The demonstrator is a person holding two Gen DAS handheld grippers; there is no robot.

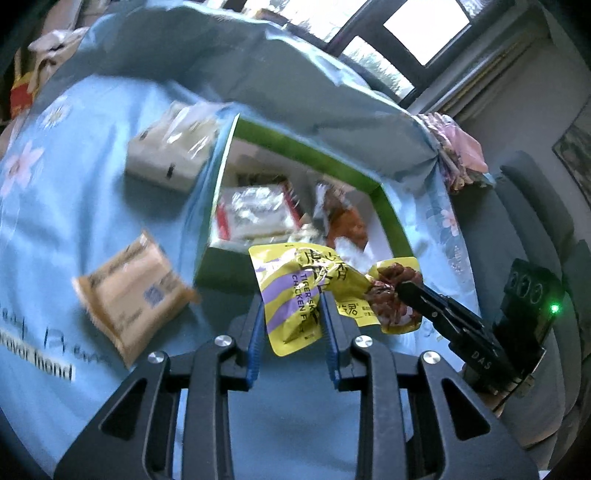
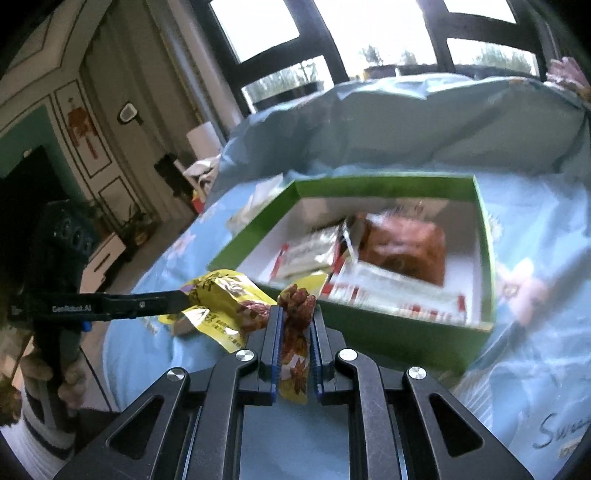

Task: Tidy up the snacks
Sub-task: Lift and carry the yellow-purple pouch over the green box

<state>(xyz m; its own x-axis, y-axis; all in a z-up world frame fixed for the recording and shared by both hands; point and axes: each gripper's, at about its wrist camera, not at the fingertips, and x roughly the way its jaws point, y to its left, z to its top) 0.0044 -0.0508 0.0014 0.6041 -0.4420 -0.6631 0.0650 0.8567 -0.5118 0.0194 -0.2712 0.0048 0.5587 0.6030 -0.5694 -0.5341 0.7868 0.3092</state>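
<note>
A lived-in home bedroom: floral blue bedsheet (image 1: 66,192), paned window (image 2: 332,33), paneled wall (image 2: 92,129).

Left wrist cam sits behind its own two fingers, tilted down over the blue floral bedspread (image 1: 74,206), looking toward the green box (image 1: 391,218) and the window behind; close range, box just past the fingertips. Right wrist cam does the same from the other side, facing the green box (image 2: 388,332) more squarely, windows beyond. Shared by both: the box, the bedspread (image 2: 535,332), and the yellow snack packet (image 1: 295,295) (image 2: 225,295) close up. Each cam also catches the opposite gripper: right gripper (image 1: 404,288) at left cam's right edge, left gripper (image 2: 184,297) at right cam's left edge.
</note>
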